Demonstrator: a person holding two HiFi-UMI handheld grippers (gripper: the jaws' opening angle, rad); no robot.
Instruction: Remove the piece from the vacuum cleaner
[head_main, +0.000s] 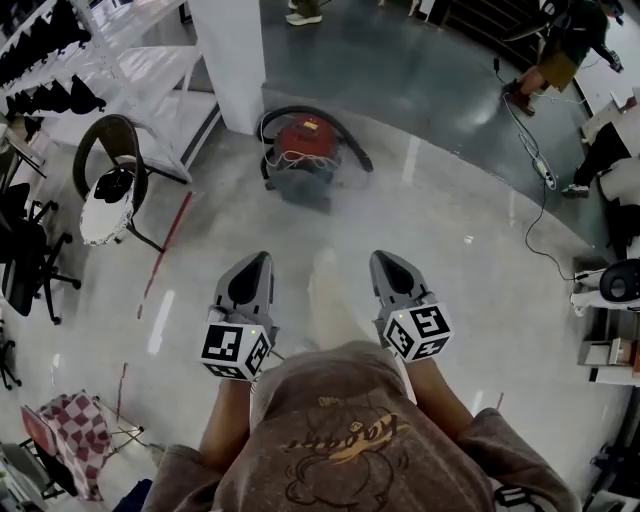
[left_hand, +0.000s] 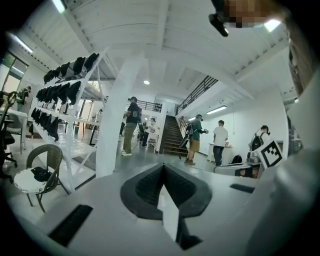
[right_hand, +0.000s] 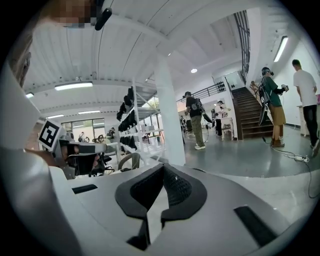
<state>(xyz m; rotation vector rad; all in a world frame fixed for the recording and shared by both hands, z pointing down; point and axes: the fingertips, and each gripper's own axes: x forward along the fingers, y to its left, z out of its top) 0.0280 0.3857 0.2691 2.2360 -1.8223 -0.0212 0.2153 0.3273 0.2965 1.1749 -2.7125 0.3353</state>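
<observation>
Head view shows left gripper (head_main: 260, 260) and right gripper (head_main: 380, 258) clenched empty, well apart from the red vacuum cleaner (head_main: 305, 148).

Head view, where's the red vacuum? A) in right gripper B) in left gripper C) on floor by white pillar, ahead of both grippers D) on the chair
C: the vacuum cleaner sits on the floor by the white pillar, beyond the left gripper and right gripper, both shut and empty.
</observation>
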